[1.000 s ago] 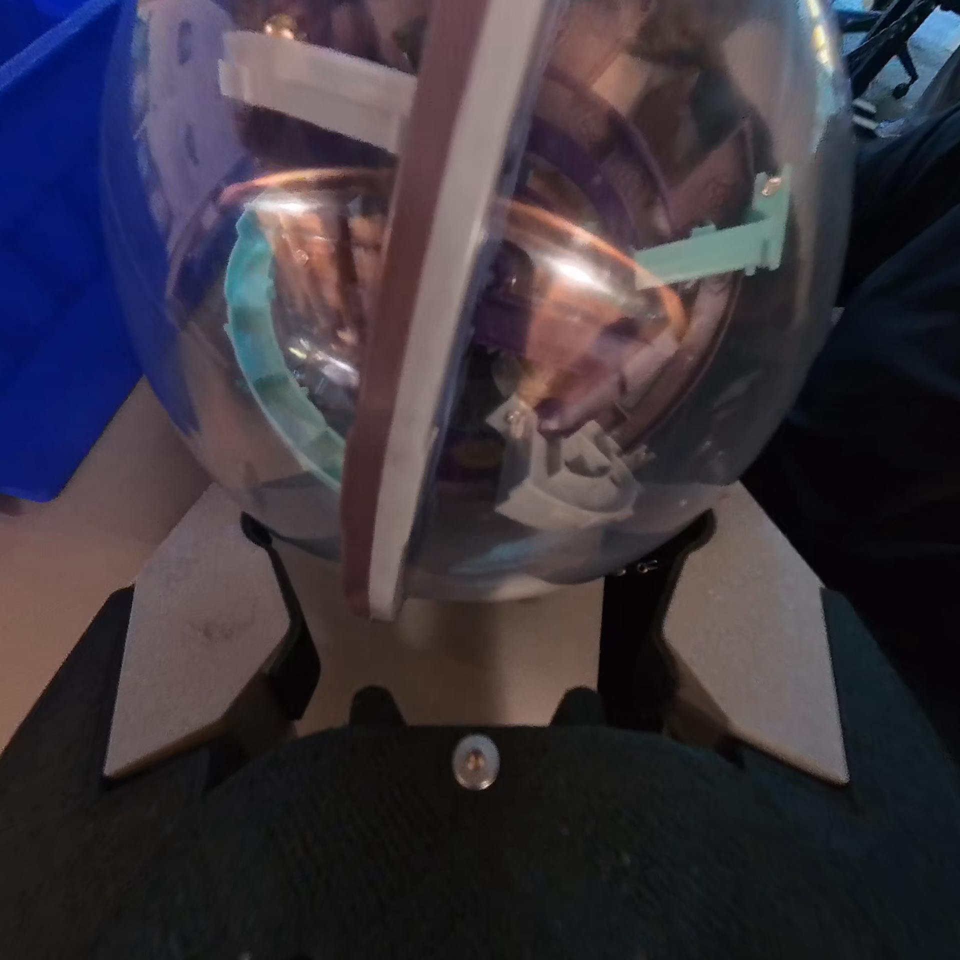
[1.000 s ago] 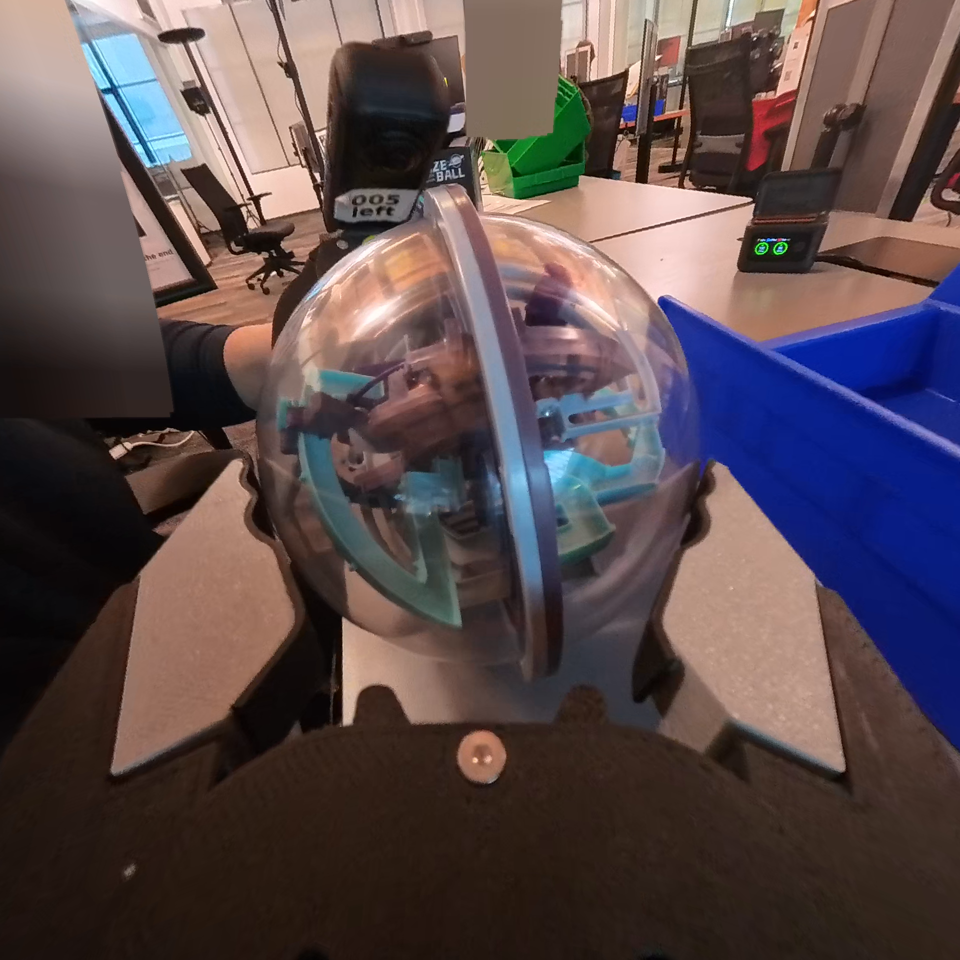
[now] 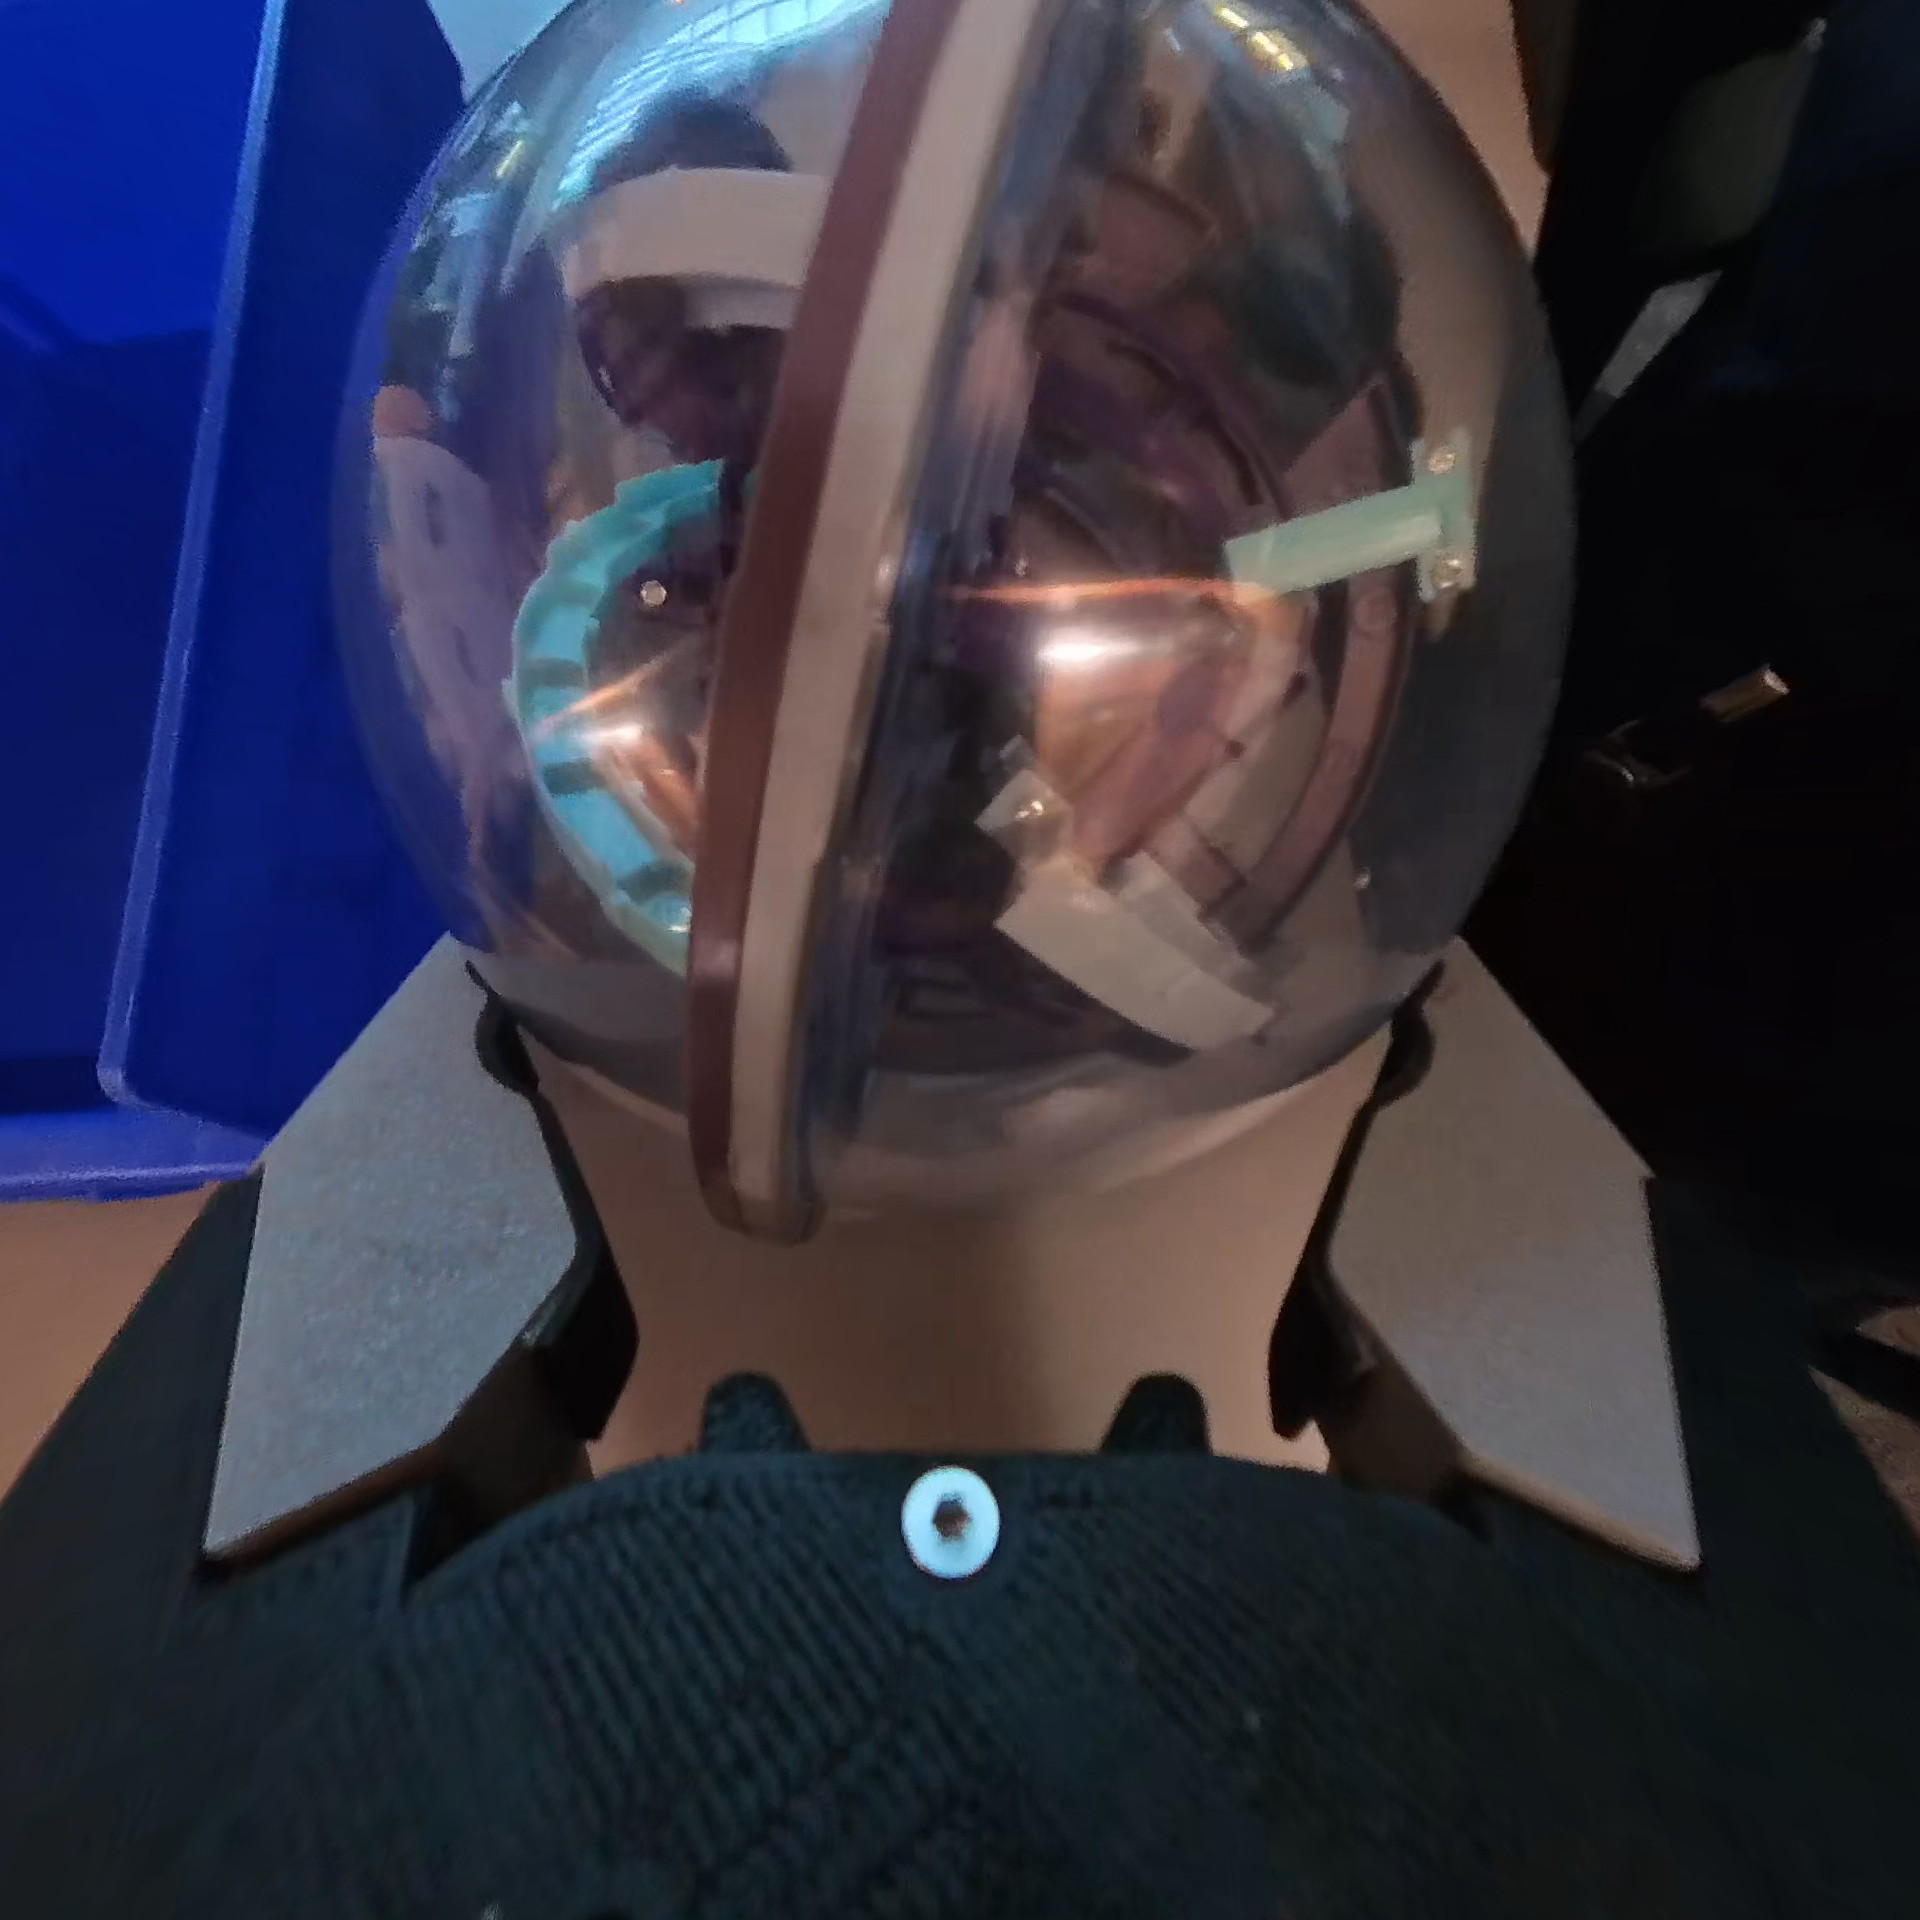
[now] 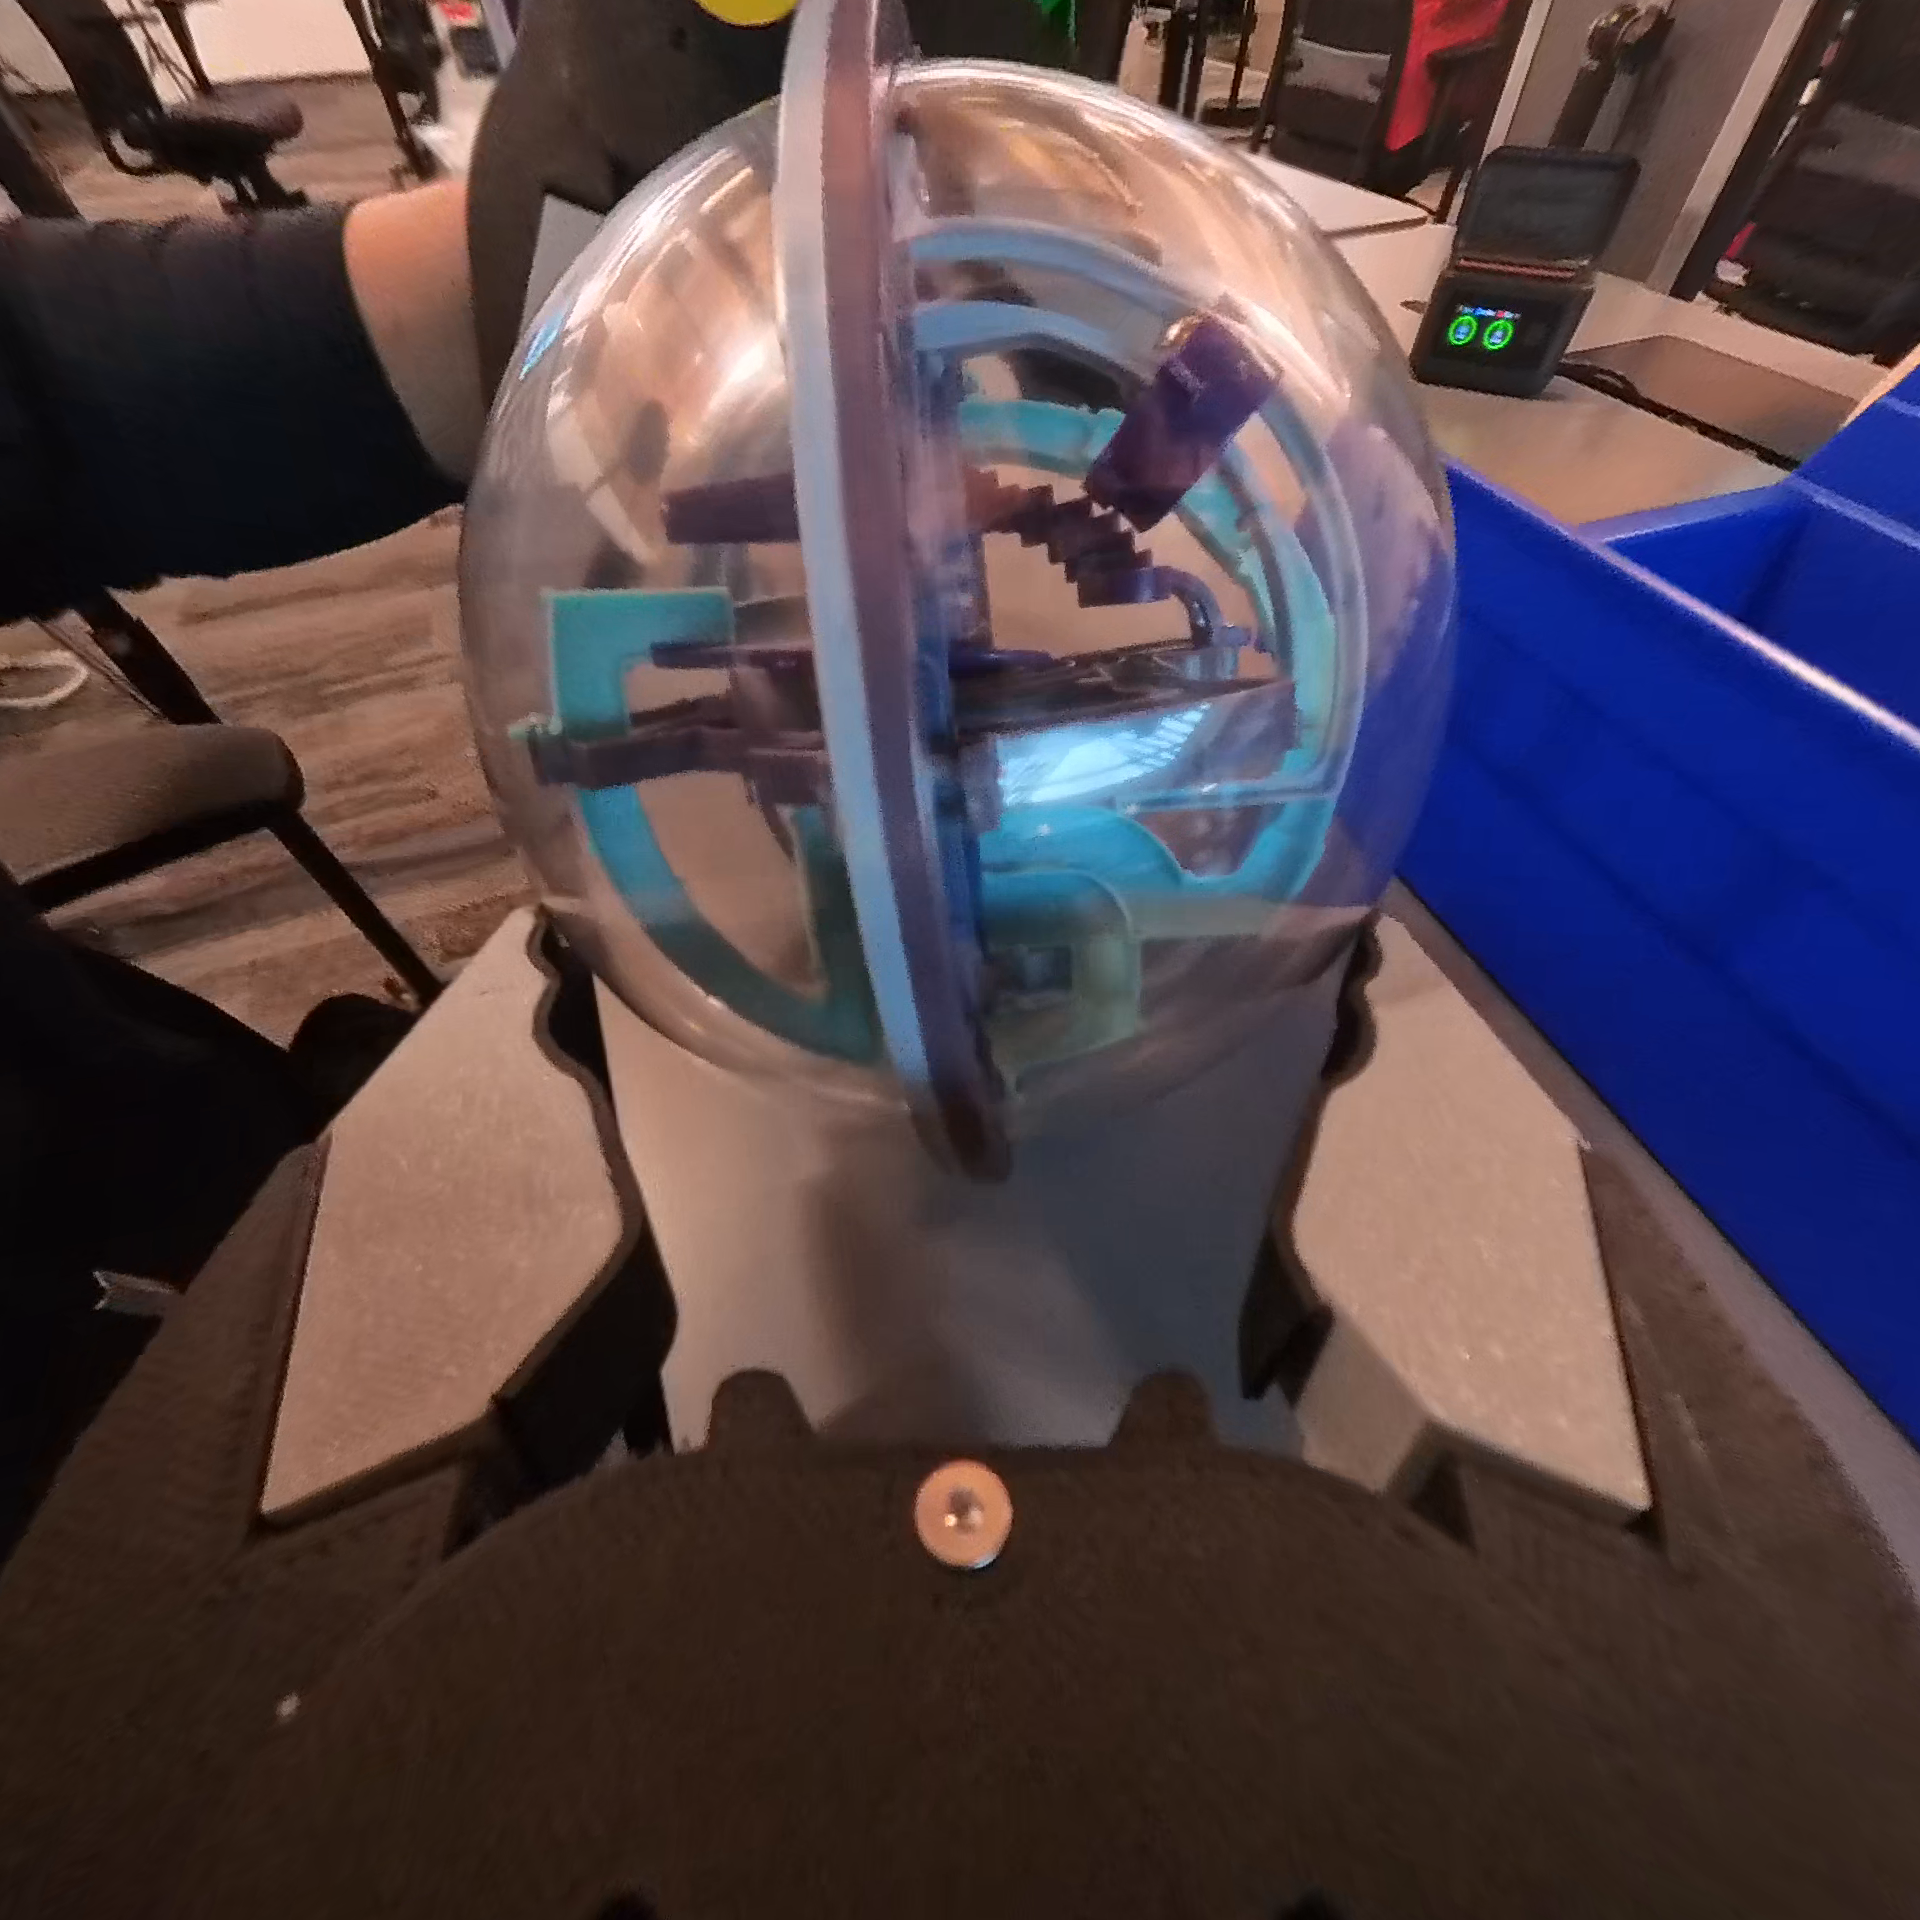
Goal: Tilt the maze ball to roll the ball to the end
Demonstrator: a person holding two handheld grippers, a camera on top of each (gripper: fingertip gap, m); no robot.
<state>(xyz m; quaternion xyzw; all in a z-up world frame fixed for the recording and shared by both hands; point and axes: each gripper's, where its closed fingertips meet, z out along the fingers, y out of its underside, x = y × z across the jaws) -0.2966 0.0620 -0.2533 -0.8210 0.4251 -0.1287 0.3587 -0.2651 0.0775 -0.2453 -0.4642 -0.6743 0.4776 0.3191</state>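
Observation:
The maze ball (image 3: 1039,623) is a clear sphere with a pale rim around its middle and teal, purple and grey tracks inside. In the left wrist view it fills the frame, and my left gripper (image 3: 961,1023) is shut on its lower sides, with black pads (image 3: 499,1039) pressed against the shell. In the right wrist view the ball (image 4: 1143,644) sits the same way in my right gripper (image 4: 956,966), whose pads (image 4: 556,977) touch the shell on both sides. The ball is held above the table. I cannot make out the small ball inside.
A blue bin (image 3: 156,520) stands close on the left of the left wrist view and on the right of the right wrist view (image 4: 1662,779). A person's dark sleeve (image 4: 187,395) reaches in from the left. A small device with green lights (image 4: 1496,332) sits on the grey table (image 4: 1558,447) behind.
The maze ball has turned in both grasps, so its rim and tracks show at a new angle. The right view now looks lower and closer, and the right jaws have narrowed a little.

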